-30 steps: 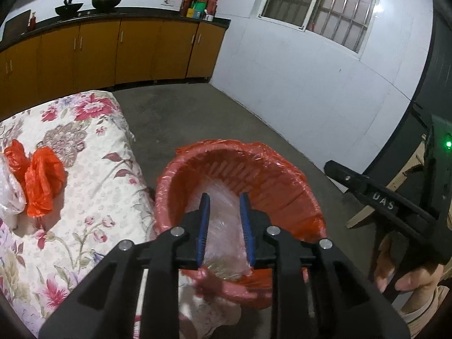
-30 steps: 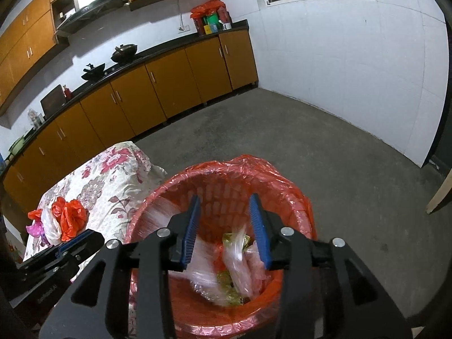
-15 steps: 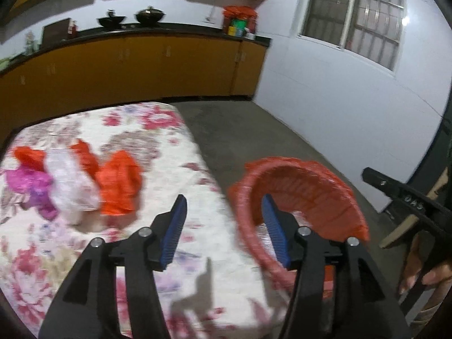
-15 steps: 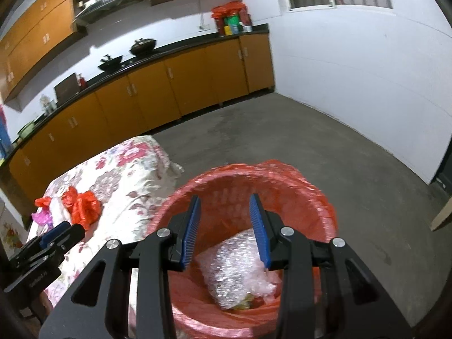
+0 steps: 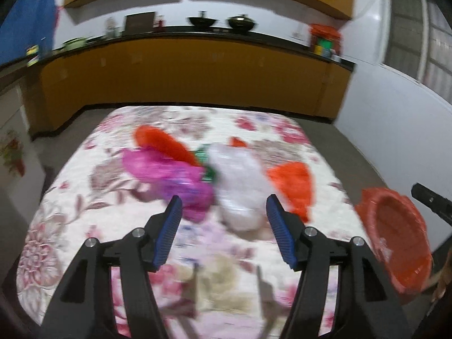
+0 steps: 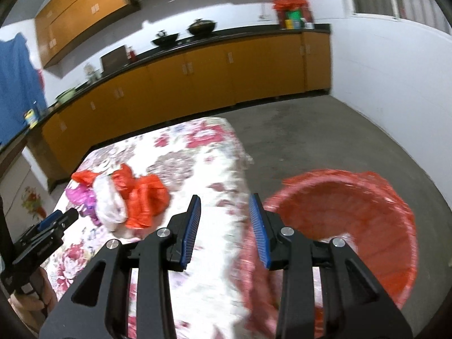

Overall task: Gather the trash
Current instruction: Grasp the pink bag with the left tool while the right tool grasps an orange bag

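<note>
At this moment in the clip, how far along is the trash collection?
Done: nothing can be confirmed; the red-lined bin is too blurred to show its contents.
In hand: nothing. The left gripper and right gripper both have open, empty jaws; the left one points at the pile.
Left: the magenta bag, white bag and orange-red bags lie bunched on the floral tablecloth.

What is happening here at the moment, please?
A person with two handheld grippers is clearing trash. The left gripper is open over the floral table, facing the pile of plastic bags. The right gripper is open and empty, between the table and the red bin on the floor.
</note>
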Tool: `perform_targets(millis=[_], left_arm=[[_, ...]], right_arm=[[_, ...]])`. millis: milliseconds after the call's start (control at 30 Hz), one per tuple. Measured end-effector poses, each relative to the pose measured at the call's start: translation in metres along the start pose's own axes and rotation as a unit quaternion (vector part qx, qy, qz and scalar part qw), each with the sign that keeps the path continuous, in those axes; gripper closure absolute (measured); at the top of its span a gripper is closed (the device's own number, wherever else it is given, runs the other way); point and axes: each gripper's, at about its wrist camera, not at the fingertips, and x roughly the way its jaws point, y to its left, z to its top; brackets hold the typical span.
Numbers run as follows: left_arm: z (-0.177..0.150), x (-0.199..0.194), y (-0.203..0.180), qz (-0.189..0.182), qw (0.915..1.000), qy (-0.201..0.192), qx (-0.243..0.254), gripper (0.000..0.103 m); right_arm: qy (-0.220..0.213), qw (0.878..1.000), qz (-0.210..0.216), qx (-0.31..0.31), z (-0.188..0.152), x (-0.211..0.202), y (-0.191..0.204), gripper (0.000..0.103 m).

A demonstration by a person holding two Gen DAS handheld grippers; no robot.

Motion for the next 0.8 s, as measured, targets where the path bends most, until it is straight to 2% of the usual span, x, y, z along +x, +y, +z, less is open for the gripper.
perform_targets(millis=[67, 300, 567, 733, 800], left_arm=[[0.003, 0.004, 0.019, 0.015, 0.9998, 0.002, -0.017, 0.042], [0.006, 0.018, 0.064, 0.040, 0.9970, 0.015, -0.065, 0.042], [0.008, 0.029, 0.073, 0.037, 0.9966, 0.019, -0.072, 0.042], [0.011, 0.043, 0.068, 0.021, 0.9958, 0.031, -0.084, 0.042], [0.011, 0.052, 0.062, 0.018, 0.9956, 0.038, -0.083, 0.042]], right_arm=[[0.002, 1.000, 0.014, -0.009, 0.002, 0.013, 0.019, 0.044], [0.041, 0.998, 0.041, -0.030, 0.002, 0.071, 0.066, 0.045], [0.081, 0.995, 0.044, -0.021, -0.001, 0.127, 0.091, 0.045], [0.111, 0.992, 0.042, -0.035, -0.012, 0.147, 0.095, 0.045], [0.112, 0.992, 0.047, -0.044, -0.016, 0.147, 0.096, 0.049]])
